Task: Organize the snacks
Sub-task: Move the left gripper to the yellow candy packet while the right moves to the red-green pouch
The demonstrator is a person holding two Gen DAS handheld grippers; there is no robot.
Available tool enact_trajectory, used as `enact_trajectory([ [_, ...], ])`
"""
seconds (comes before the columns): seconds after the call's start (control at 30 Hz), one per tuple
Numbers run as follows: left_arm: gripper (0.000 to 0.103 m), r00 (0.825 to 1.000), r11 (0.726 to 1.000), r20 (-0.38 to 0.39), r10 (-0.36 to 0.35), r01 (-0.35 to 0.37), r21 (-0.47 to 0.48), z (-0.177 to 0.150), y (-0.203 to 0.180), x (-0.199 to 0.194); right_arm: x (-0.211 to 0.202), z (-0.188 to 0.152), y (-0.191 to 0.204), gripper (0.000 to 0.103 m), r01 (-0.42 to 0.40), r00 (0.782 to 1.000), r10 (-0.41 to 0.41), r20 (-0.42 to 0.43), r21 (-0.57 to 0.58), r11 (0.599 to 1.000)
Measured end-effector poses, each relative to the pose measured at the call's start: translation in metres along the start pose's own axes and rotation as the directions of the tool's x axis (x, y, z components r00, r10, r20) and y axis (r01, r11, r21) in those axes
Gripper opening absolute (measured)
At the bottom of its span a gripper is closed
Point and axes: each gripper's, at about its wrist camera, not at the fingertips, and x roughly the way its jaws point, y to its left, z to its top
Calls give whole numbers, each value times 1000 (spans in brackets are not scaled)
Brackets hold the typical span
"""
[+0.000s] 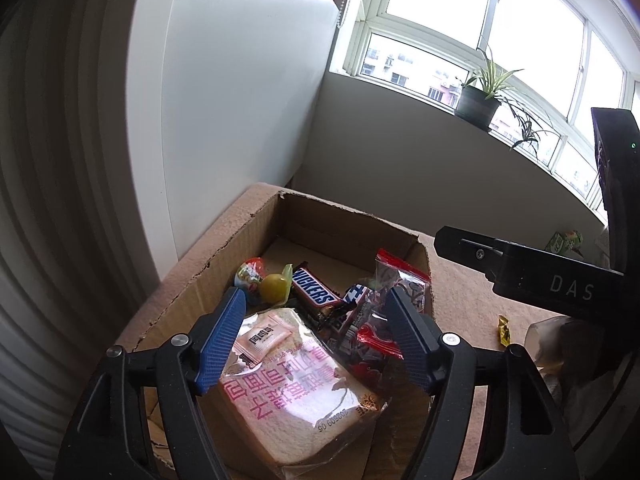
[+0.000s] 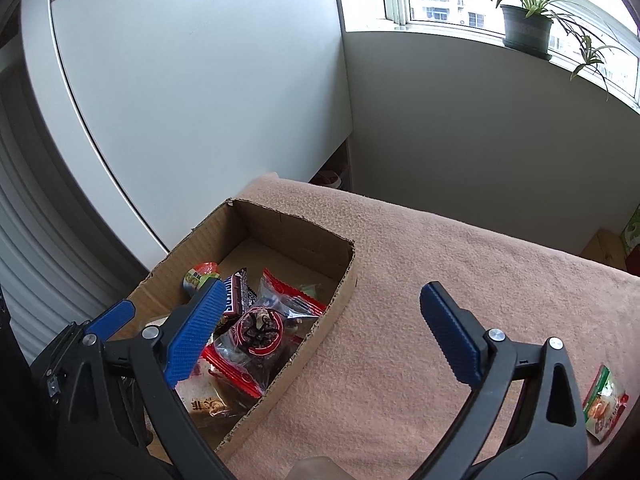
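An open cardboard box (image 1: 224, 256) (image 2: 344, 280) stands on a pinkish cloth. In it lie a bagged bread slice (image 1: 296, 392) with a small sachet (image 1: 262, 338) on top, a Snickers bar (image 1: 314, 290) (image 2: 236, 292), a toy egg (image 1: 250, 276), a yellow-green candy (image 1: 274, 288) and clear red-edged bags (image 1: 400, 276) (image 2: 256, 336). My left gripper (image 1: 315, 294) hangs open over the box, its pads apart from the bread below. My right gripper (image 2: 324, 287) is wide open and empty above the box's right wall. A green-red snack packet (image 2: 604, 404) lies on the cloth at the right.
The cloth (image 2: 440, 248) covers the table. A small yellow candy (image 1: 505, 330) lies on it near the right gripper's body (image 1: 520, 264). A white cabinet (image 2: 180, 100) stands behind the box. A potted plant (image 2: 526, 28) sits on the window sill.
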Motion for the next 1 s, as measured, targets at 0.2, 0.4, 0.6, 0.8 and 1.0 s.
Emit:
enact_trajectory([
  [0.2,72,1000,1000,0,-12,12,7,0,-10,1,-22,-13,-25,99,6,1000,-6,16,36,999],
  [0.4,72,1000,999,-2,-26,26,27,-3,-25,1,-54,-34,-65,99,44,998,-48,45,77,996],
  [0.6,72,999,997,-1,-52,52,53,-6,-45,-1,-88,-57,-117,99,103,991,-113,73,133,986],
  [0.8,72,996,992,-15,-87,88,87,-11,-72,0,-122,-81,-183,99,122,986,-148,75,272,954],
  [1.0,72,990,983,-52,-132,138,124,-18,-108,8,-138,-104,-238,99,197,978,-206,-7,333,922],
])
